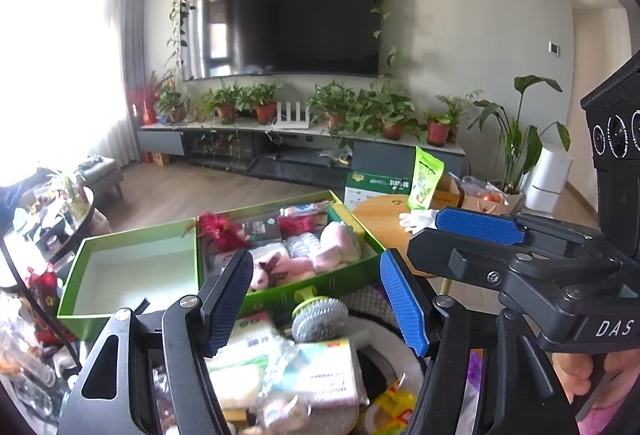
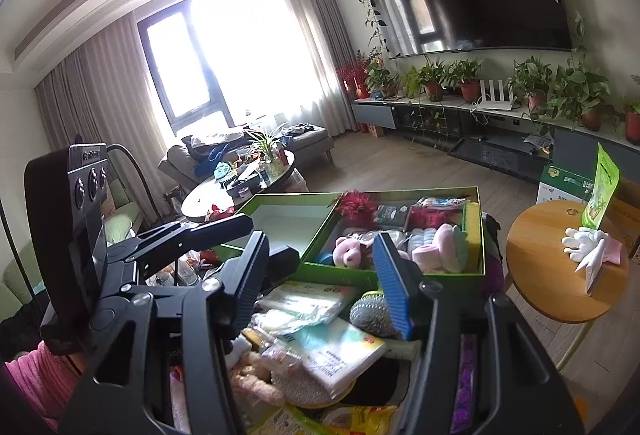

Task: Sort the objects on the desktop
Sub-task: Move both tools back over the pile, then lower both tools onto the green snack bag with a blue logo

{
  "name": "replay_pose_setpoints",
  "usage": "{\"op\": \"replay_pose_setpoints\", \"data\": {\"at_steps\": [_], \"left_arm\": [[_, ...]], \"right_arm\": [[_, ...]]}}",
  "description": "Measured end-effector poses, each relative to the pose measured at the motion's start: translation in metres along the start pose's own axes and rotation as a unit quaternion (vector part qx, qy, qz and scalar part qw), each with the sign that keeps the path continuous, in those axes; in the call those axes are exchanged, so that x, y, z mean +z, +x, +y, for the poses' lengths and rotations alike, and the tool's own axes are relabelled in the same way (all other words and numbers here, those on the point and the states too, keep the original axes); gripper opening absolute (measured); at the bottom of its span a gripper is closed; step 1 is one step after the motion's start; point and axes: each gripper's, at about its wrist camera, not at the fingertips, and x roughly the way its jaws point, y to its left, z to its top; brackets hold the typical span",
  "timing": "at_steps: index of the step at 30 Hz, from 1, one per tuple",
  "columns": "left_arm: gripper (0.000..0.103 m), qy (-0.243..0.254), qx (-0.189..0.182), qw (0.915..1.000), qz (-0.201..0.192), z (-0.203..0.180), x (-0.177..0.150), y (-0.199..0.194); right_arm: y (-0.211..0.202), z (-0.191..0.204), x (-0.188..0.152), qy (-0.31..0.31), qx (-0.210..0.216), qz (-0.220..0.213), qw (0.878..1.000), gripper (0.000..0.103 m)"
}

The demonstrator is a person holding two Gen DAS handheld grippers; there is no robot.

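Note:
A green box (image 1: 352, 277) (image 2: 478, 231) holds pink plush toys, rolled socks and red tinsel. Beside it on the left lies its empty green lid (image 1: 80, 275) (image 2: 256, 205). In front lies a pile of objects: a steel wool scrubber (image 1: 320, 319) (image 2: 370, 311), a pack of tissues (image 1: 332, 375) (image 2: 340, 351) and plastic-wrapped cloths. My left gripper (image 1: 318, 303) is open and empty above the pile. My right gripper (image 2: 320, 287) is open and empty above the same pile. It also shows in the left wrist view (image 1: 480, 225), to the right.
A round wooden side table (image 1: 380, 219) (image 2: 536, 275) stands to the right with a green pouch (image 1: 426, 179) (image 2: 602, 191) and white gloves (image 2: 584, 241). A dark coffee table (image 2: 208, 195) with clutter stands far left. A TV cabinet with potted plants lines the far wall.

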Motion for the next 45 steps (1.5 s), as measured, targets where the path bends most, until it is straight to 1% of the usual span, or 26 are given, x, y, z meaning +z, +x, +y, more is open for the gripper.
{"op": "replay_pose_setpoints", "data": {"at_steps": [2,6,10,13,17,20,24,28,31,36,40,45], "left_arm": [[0.070,-0.002,0.000,1.0000,-0.003,0.000,-0.007,-0.009],[0.070,-0.004,-0.002,0.9998,-0.017,0.001,-0.024,-0.027],[0.070,-0.004,0.000,0.9998,-0.020,0.000,-0.037,-0.038],[0.070,-0.006,-0.003,0.9999,-0.014,-0.001,-0.048,-0.042],[0.070,-0.019,-0.010,0.9997,-0.007,-0.001,-0.065,-0.046],[0.070,-0.022,-0.011,0.9997,-0.006,-0.002,-0.083,-0.050],[0.070,-0.008,-0.004,0.9999,0.006,-0.008,-0.113,-0.050],[0.070,-0.004,-0.009,0.9996,0.025,-0.010,-0.138,-0.045],[0.070,-0.012,-0.015,0.9991,0.037,-0.011,-0.152,-0.042],[0.070,-0.021,-0.028,0.9967,0.073,-0.012,-0.172,-0.030],[0.070,-0.001,-0.014,0.9972,0.073,-0.018,-0.180,-0.029],[0.070,0.020,-0.008,0.9976,0.066,-0.023,-0.186,-0.029]], "right_arm": [[-0.005,0.005,-0.007,0.002,0.003,0.003,1.000,0.055],[-0.015,0.017,-0.021,-0.004,0.003,0.005,1.000,0.055],[-0.023,0.028,-0.037,-0.005,0.005,0.012,1.000,0.055],[-0.025,0.033,-0.048,-0.007,0.003,0.019,1.000,0.055],[-0.029,0.040,-0.065,-0.003,-0.001,0.025,1.000,0.055],[-0.033,0.045,-0.084,-0.002,0.000,0.026,1.000,0.055],[-0.029,0.046,-0.112,0.014,-0.001,0.041,0.999,0.056],[-0.022,0.041,-0.142,0.041,-0.003,0.061,0.997,0.056],[-0.019,0.039,-0.157,0.057,-0.003,0.073,0.996,0.056],[-0.013,0.037,-0.172,0.057,-0.015,0.090,0.994,0.057],[-0.009,0.037,-0.182,0.053,-0.023,0.102,0.993,0.057],[-0.009,0.035,-0.190,0.058,-0.031,0.107,0.992,0.057]]}}
